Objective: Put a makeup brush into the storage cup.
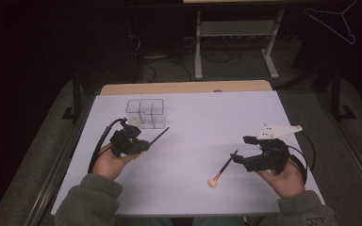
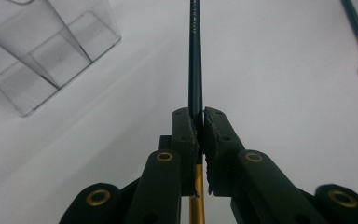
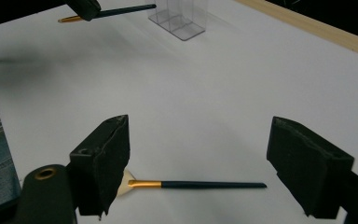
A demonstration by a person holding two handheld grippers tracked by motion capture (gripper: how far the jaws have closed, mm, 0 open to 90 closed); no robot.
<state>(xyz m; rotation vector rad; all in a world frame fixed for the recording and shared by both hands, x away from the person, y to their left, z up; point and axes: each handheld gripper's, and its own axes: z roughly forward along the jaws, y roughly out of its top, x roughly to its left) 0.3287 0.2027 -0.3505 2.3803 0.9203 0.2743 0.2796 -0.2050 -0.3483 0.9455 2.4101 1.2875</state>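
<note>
Overhead plus two close gripper views

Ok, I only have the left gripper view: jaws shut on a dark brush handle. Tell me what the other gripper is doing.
Observer: The right gripper stands wide open, holding nothing.
Operator: Say where the second brush is relative to it.
Observer: The second brush lies flat on the white table, between and beyond the open jaws, untouched.
Operator: Give me its bristle end.
Observer: The pale bristle head points toward the person's edge of the table.
</note>
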